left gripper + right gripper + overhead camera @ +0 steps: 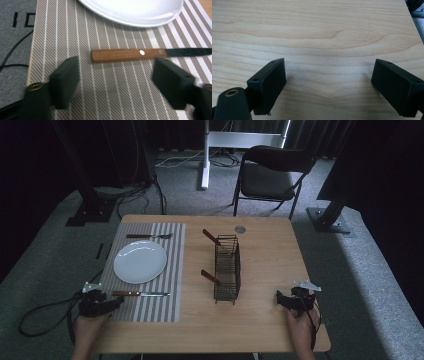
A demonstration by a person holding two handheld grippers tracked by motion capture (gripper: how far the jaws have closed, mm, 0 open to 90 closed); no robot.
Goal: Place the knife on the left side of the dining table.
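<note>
Item: knife (150,53), wooden-handled, flat on striped placemat (112,95) just ahead of left claw (116,77), which stands spread and empty, long axis crosswise to the jaws, blade rightward; right claw (328,82), likewise spread, well apart over bare counter (317,30).

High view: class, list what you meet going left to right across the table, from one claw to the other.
Left claw → knife → wire rack → right claw.
</note>
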